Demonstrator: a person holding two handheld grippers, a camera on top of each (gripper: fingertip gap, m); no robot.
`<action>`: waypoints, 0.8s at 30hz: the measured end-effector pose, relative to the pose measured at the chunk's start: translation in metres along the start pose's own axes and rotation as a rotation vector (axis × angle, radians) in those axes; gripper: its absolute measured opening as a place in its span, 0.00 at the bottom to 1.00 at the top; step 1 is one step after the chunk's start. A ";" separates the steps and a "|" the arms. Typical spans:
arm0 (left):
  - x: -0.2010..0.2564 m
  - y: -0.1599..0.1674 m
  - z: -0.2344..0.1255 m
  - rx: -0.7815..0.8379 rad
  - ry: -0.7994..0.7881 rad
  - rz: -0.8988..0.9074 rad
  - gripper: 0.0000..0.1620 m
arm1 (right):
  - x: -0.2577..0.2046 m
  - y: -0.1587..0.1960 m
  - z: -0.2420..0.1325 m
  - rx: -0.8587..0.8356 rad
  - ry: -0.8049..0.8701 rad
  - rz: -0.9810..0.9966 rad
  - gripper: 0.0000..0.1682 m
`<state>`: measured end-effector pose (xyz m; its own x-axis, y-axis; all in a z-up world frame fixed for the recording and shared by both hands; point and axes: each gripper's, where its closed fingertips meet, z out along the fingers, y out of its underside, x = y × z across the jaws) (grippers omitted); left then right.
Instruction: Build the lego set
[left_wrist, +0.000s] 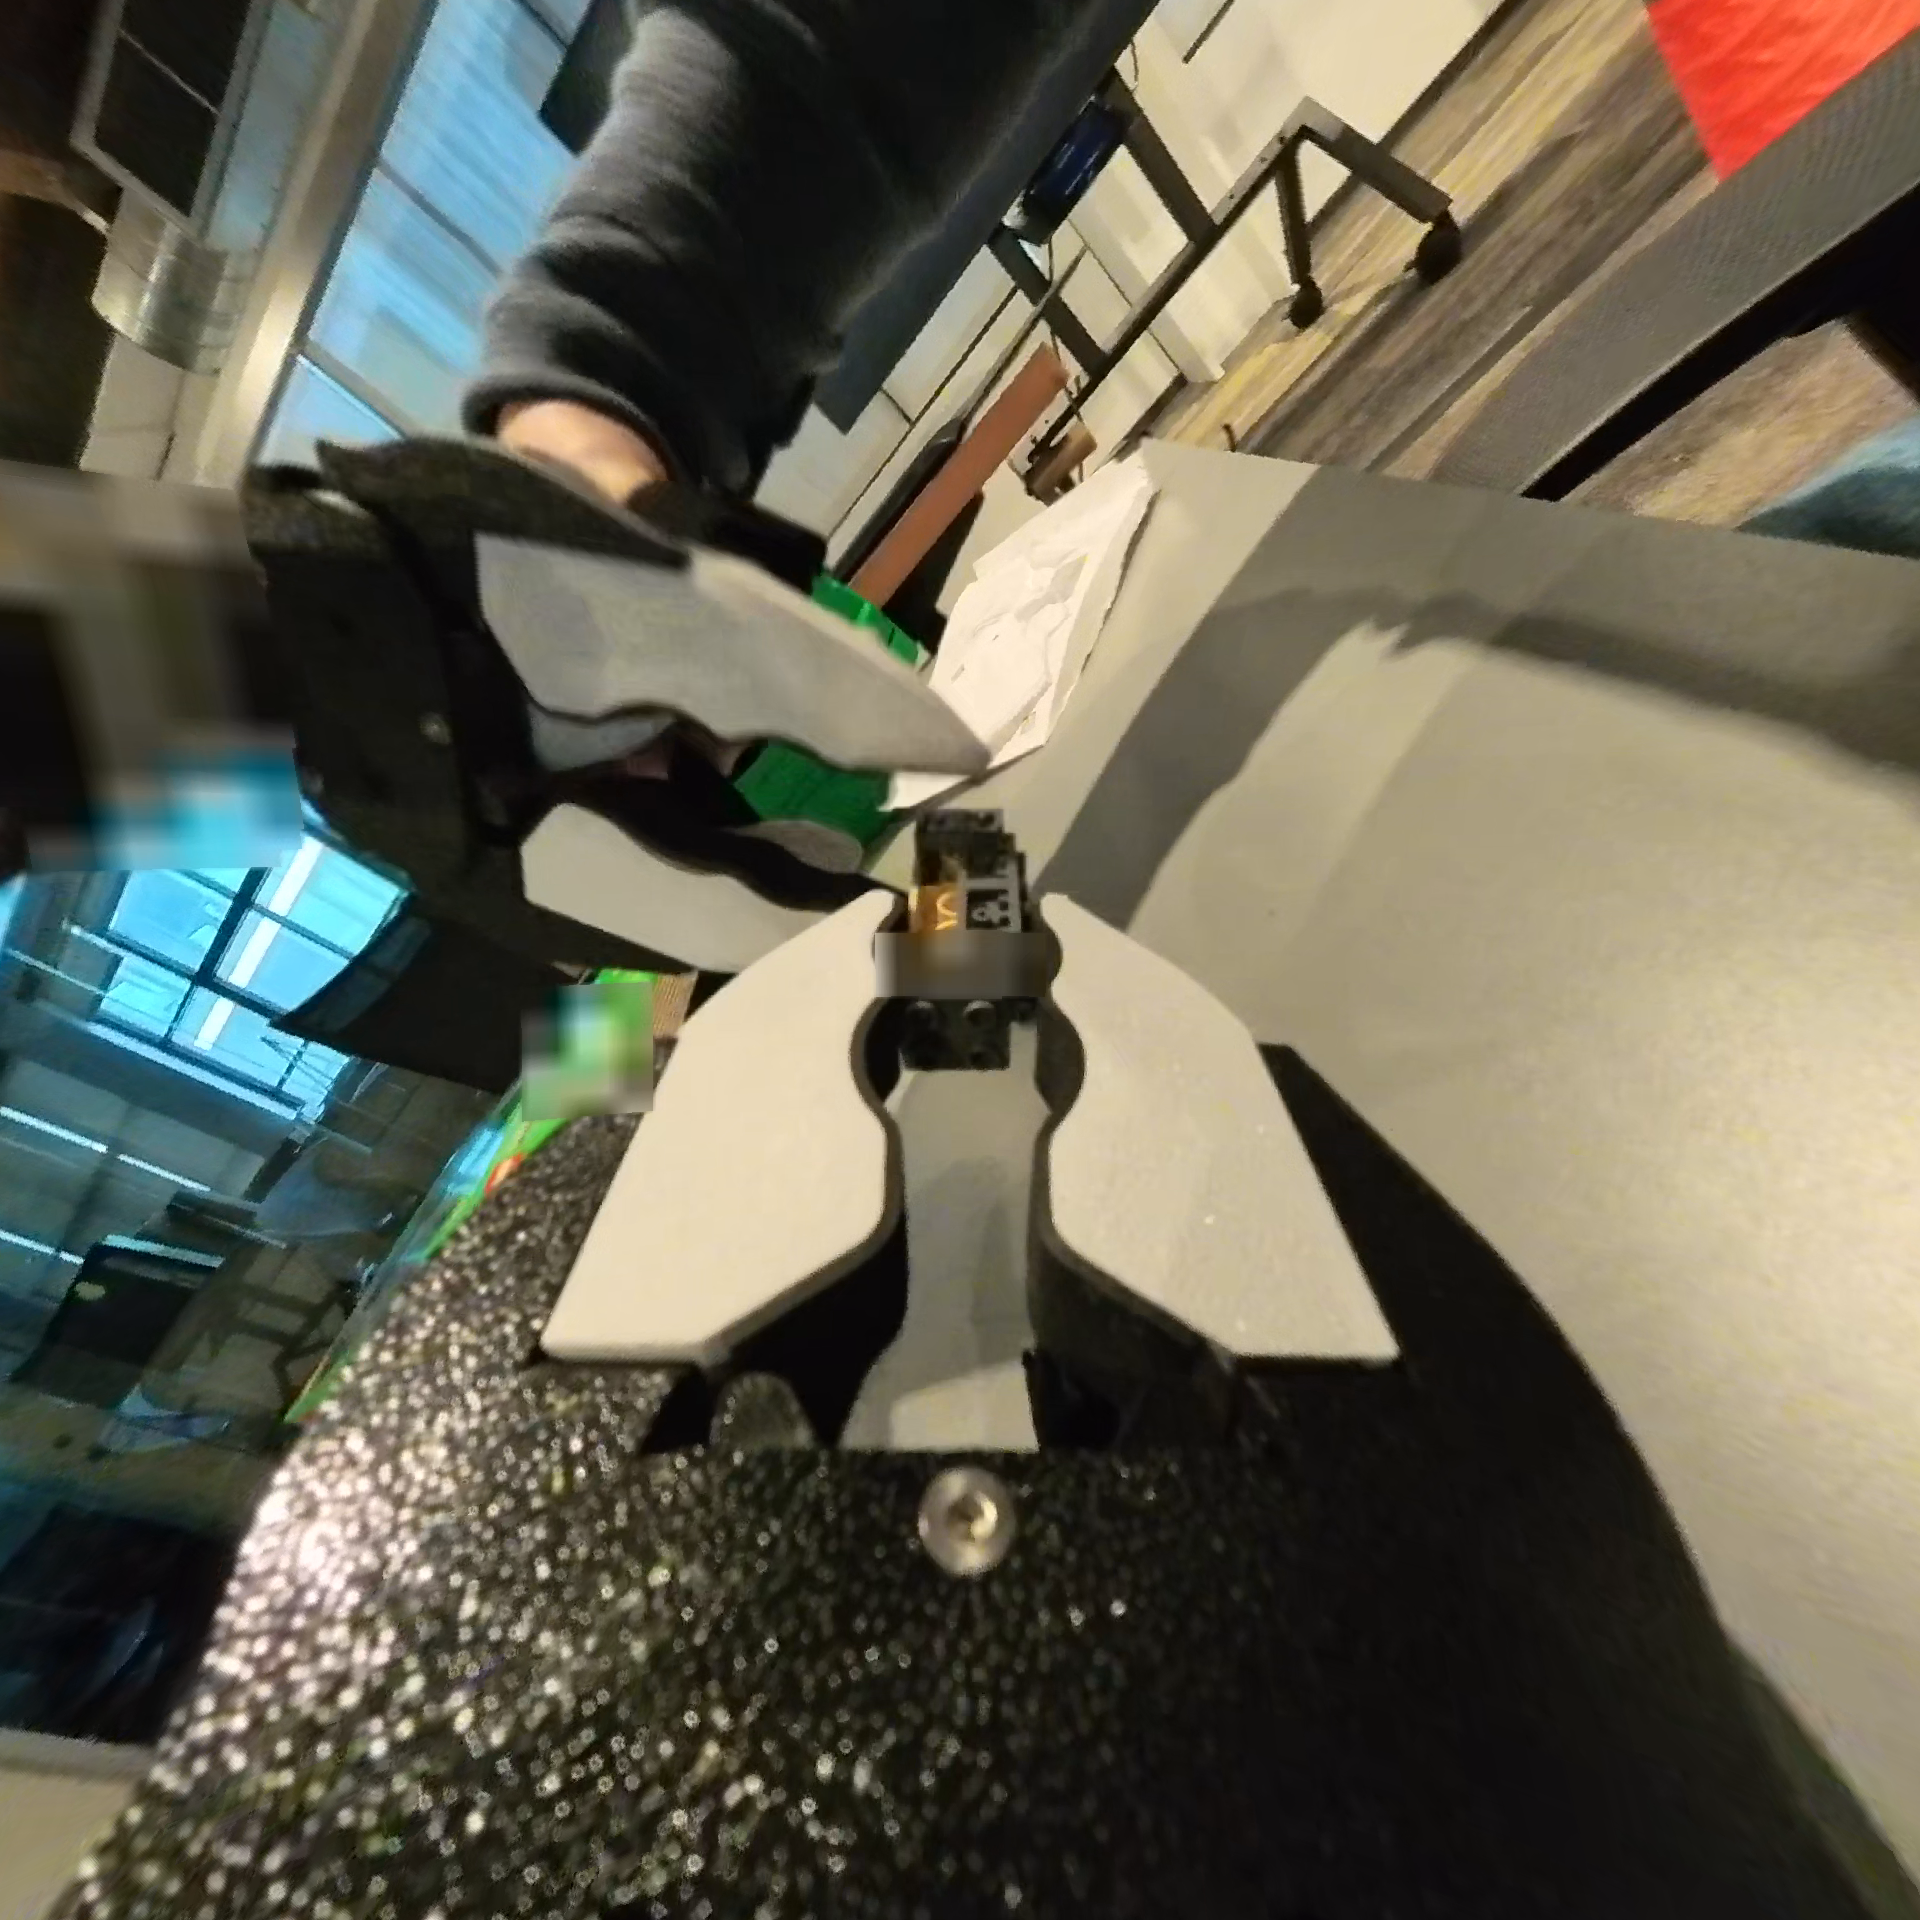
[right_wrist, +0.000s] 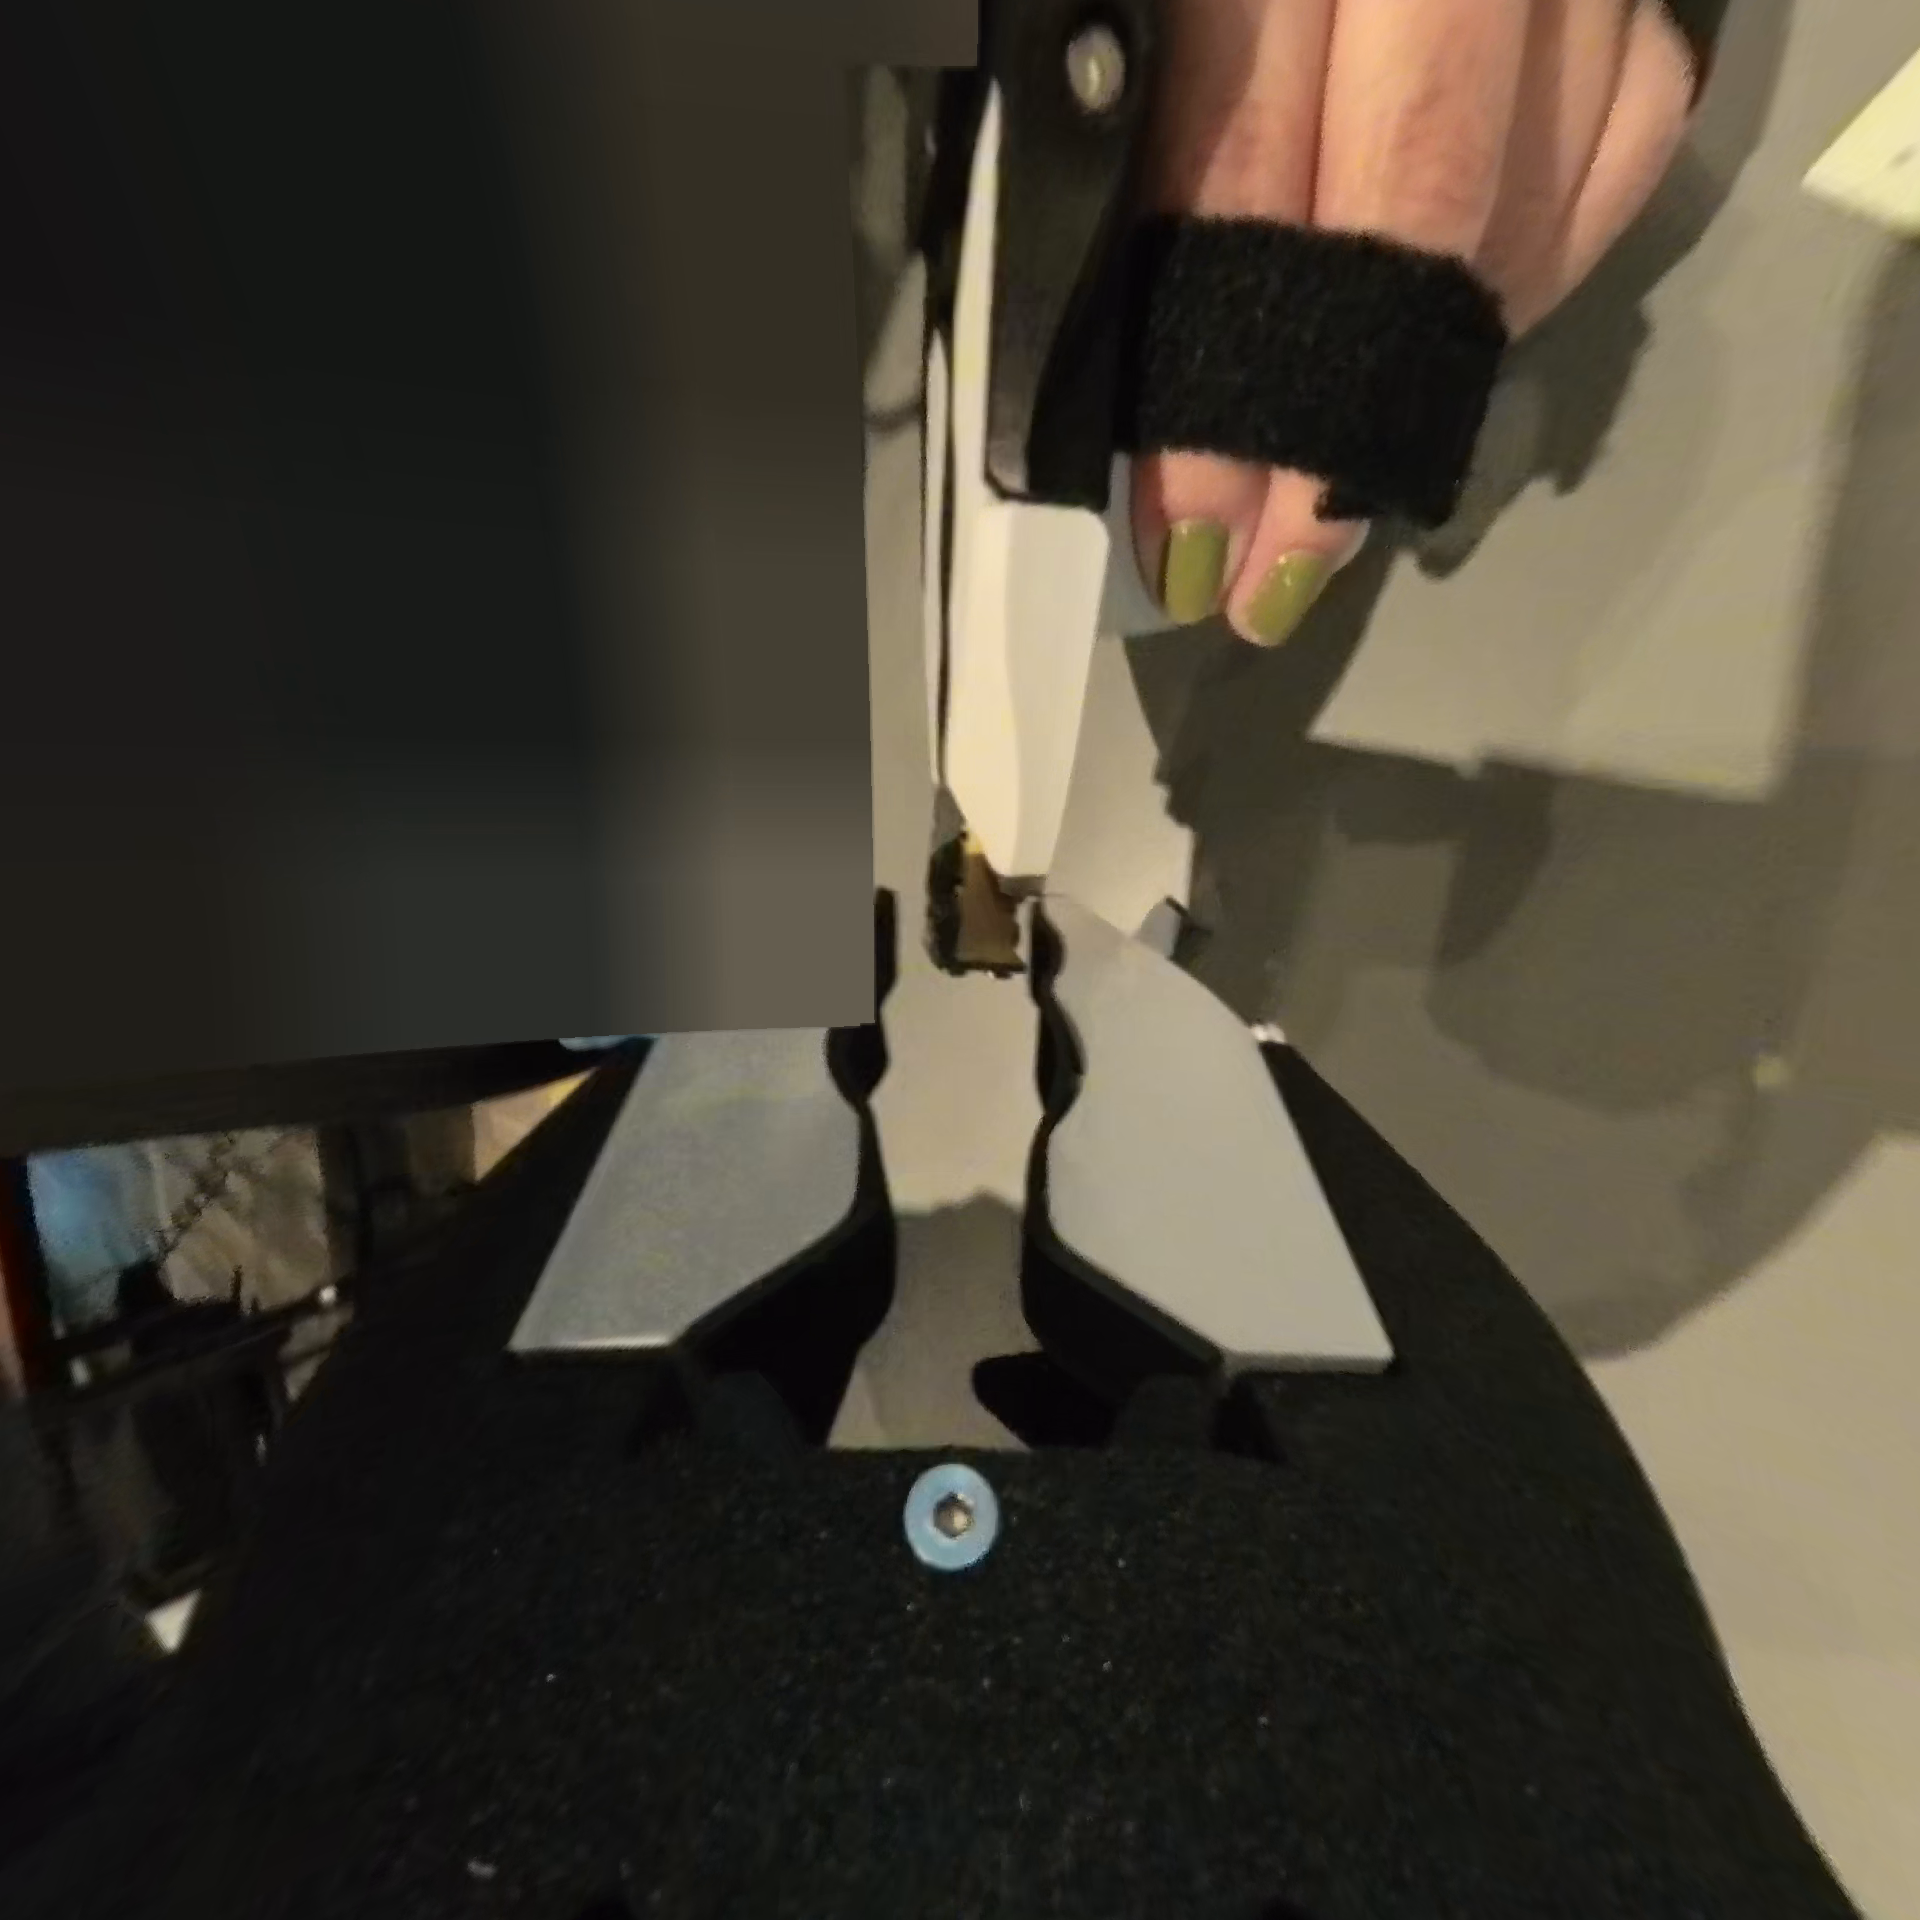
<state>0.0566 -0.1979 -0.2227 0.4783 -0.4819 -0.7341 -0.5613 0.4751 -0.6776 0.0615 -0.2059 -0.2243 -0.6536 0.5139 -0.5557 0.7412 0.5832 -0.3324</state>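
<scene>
In the left wrist view my left gripper (left_wrist: 971, 925) is shut on a small black lego assembly (left_wrist: 956, 1029) with a gold part, held above the grey table (left_wrist: 1455, 935). My right gripper (left_wrist: 932, 828) comes in from the upper left, jaws apart, its tips on either side of the assembly's far end. In the right wrist view my right gripper (right_wrist: 961, 925) is open, and the assembly (right_wrist: 982, 920) sits between its tips with a small gap on the left. My left gripper (right_wrist: 971, 847) hangs from above, gripping the assembly. A mosaic patch hides the right gripper's left fingertip.
Green lego parts (left_wrist: 821, 800) lie behind the right gripper. White paper sheets (left_wrist: 1049, 623) lie farther back on the table. A person's hand (right_wrist: 1226, 582) under a black strap holds the left gripper, and a dark sleeve (left_wrist: 665, 260) shows beyond. Wheeled frames (left_wrist: 1299, 208) stand on the floor.
</scene>
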 end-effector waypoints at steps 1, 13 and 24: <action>-0.003 0.001 0.000 -0.004 -0.014 -0.011 0.13 | -0.002 -0.004 -0.004 0.041 -0.011 0.009 0.20; -0.041 0.013 -0.011 0.040 -0.139 -0.357 0.13 | 0.025 -0.021 -0.052 0.605 0.493 -0.042 0.28; -0.060 0.003 -0.031 0.283 -0.055 -0.702 0.13 | 0.018 -0.044 -0.052 0.919 0.515 -0.123 0.20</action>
<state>0.0059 -0.1903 -0.1792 0.6969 -0.7067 -0.1225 0.0782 0.2447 -0.9665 0.0086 -0.1892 -0.1799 -0.5587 0.8137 -0.1607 0.3560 0.0603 -0.9325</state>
